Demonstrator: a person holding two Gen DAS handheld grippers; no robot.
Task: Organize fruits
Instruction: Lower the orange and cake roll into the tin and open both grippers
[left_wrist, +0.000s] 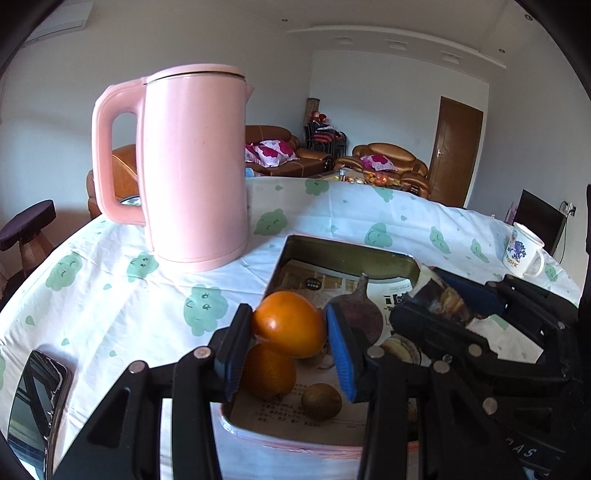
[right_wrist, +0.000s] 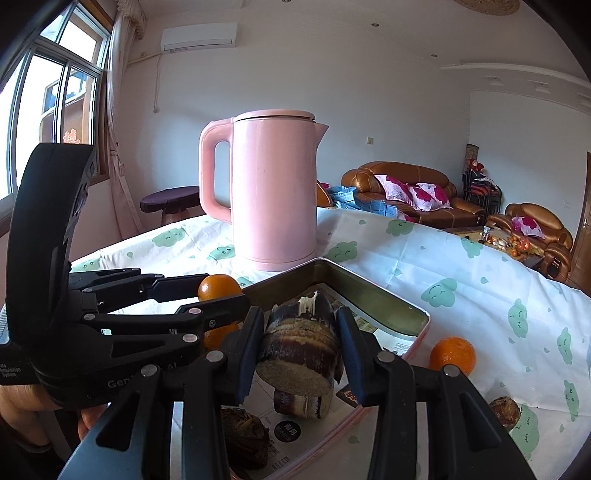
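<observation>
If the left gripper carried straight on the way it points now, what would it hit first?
Probably the far wall of the tin tray; the left gripper, shut on an orange, points at it. Depth is unclear.

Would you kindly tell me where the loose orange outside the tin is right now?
In the right wrist view, the loose orange sits on the tablecloth at lower right, just outside the tin's right corner.

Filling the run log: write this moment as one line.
left gripper: shut on orange | right gripper: shut on sugarcane piece | both over tin tray
</observation>
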